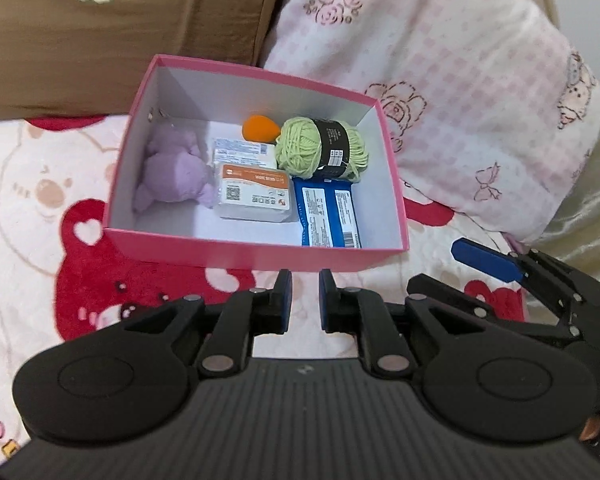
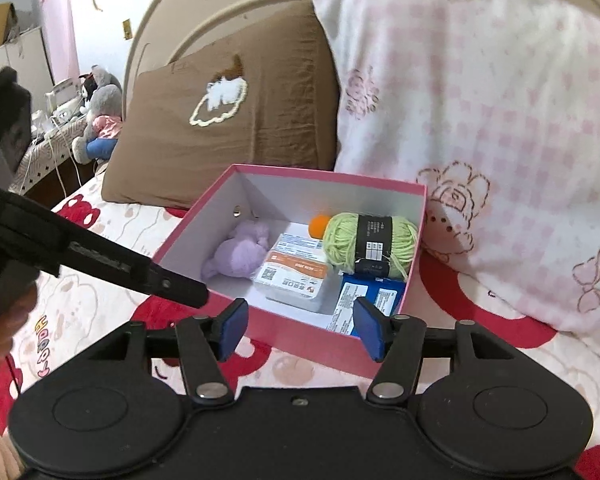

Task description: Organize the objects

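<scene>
Pink box [image 1: 256, 258] on a bear-print bedspread [image 1: 32, 208], five items inside, both grippers held empty short of its near wall.

The left gripper [image 1: 305, 302] is seen at 6 o'clock of the box with its jaws drawn narrow and nothing gripped. The right gripper [image 2: 300, 330] is held with its pads set wide, nothing between them, the box's near wall seen through the gap. Inside the box, a purple plush toy [image 1: 174, 170] is placed at 9 o'clock, a white-and-orange packet [image 1: 254, 194] at the centre, a green yarn ball [image 1: 320, 148] at 2 o'clock, an orange ball [image 1: 260, 128] at 12 o'clock, and a blue packet [image 1: 328, 216] at 5 o'clock. A brown pillow [image 2: 228, 120] and a pink checked pillow [image 2: 480, 100] are propped beyond the box.
</scene>
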{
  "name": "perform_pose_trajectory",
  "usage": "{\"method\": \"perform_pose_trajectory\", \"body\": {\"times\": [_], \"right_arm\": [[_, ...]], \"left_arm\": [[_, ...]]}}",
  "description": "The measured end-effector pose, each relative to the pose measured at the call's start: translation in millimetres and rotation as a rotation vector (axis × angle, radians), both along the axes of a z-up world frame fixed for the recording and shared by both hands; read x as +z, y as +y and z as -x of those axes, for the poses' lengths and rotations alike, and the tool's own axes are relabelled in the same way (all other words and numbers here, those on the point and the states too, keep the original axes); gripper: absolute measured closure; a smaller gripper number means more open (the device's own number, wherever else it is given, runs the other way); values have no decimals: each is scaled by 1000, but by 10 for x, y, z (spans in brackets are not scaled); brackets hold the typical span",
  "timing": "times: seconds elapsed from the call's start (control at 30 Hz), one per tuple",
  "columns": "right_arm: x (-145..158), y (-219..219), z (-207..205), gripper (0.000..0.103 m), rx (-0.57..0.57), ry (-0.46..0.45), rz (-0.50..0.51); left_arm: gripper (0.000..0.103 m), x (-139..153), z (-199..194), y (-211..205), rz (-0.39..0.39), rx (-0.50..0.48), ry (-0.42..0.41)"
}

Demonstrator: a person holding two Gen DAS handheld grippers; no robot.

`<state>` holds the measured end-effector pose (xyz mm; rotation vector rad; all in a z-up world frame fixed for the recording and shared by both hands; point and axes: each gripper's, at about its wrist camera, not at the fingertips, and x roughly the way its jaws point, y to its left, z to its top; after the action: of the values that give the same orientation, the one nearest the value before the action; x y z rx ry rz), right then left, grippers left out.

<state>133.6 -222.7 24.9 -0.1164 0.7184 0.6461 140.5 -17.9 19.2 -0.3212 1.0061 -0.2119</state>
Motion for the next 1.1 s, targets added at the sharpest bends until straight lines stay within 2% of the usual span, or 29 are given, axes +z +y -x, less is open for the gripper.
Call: {"method": "perform_pose_trajectory", "body": {"times": [0.2, 0.5, 0.6, 0.63, 0.73, 0.77, 0.87, 0.97, 1.1], "right_arm": [[119, 65, 272, 34, -24, -36, 12], [229, 70, 506, 28, -71, -38, -5], [225, 126, 572, 26, -87, -49, 17], [220, 146, 599, 22, -97, -56, 27], [223, 194, 694, 8, -135, -100, 68], [228, 205, 718, 6, -144, -104, 77], [233, 210, 744, 4, -173, -74, 93], [238, 170, 760, 4, -208, -30, 79], [245, 156, 815, 4, -252, 1, 91]], "left_arm": [[79, 158, 305, 103, -8, 17, -38], [59, 230, 591, 200, -51, 41, -57], [45, 236, 664, 234, -89, 65, -60], [37, 243, 688, 244, -112, 75, -63], [26, 261, 751, 287, -156, 101, -76], [21, 267, 769, 299, -168, 110, -81], [14, 287, 834, 329, -207, 131, -102], [1, 295, 900, 350, -213, 126, -128], [0, 260, 970, 362, -230, 112, -111]]}}
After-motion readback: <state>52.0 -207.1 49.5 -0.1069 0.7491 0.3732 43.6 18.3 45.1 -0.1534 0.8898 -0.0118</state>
